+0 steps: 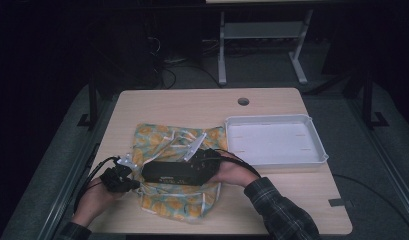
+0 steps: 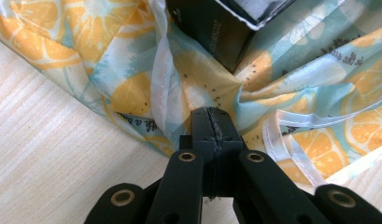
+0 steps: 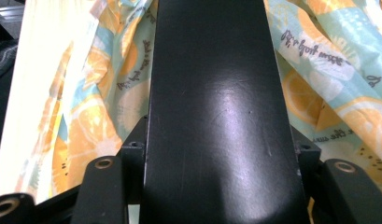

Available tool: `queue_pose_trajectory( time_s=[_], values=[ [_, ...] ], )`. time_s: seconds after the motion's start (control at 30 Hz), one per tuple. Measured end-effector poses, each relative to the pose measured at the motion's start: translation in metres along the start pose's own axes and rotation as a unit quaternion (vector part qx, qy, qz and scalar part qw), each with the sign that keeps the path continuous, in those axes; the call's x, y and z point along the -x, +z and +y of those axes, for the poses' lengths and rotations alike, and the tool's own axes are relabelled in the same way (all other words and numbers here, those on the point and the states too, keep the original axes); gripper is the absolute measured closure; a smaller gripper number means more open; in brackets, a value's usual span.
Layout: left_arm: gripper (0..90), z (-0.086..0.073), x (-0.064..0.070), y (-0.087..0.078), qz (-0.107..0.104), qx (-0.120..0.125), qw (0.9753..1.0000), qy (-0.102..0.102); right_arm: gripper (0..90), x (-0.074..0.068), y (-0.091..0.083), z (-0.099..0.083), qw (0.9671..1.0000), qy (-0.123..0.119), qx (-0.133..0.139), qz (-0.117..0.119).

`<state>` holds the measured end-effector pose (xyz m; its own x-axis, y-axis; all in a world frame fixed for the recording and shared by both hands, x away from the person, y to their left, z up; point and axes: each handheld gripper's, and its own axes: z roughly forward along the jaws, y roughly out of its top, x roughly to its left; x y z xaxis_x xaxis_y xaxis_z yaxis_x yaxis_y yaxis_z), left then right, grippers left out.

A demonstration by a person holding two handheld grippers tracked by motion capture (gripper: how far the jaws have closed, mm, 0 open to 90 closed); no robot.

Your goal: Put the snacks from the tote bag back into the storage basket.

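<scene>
One orange-print cloth bag [image 1: 177, 170] is lying on the counter [image 1: 192, 105], one black box [image 1: 179, 171] is resting on the bag, and one white tray [image 1: 274, 140] is sitting right of the bag.

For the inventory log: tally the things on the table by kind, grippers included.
Orange-print fabric bag: 1
Long black box: 1
White tray: 1
Grippers: 2, left gripper and right gripper
Total: 5

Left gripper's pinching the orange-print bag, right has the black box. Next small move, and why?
Probably lift the left gripper slightly to open the bag's mouth. Its jaws are shut on a fold of the orange-print bag, and the black box, held by the right gripper, lies over the cloth with its end right at that fold, apparently not yet inside.
</scene>
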<state>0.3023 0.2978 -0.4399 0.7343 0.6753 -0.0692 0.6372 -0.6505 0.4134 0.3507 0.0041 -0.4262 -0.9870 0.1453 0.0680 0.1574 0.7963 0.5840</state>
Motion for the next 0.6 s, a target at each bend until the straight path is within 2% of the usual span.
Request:
queue_pose_trajectory(
  time_s=[0.6],
  values=[
    [88.0,0.000,0.001,0.000,-0.002,0.004,1.0000,-0.004,41.6,-0.004,-0.031,-0.002,0.9995,0.007,0.032,-0.005]
  ],
)
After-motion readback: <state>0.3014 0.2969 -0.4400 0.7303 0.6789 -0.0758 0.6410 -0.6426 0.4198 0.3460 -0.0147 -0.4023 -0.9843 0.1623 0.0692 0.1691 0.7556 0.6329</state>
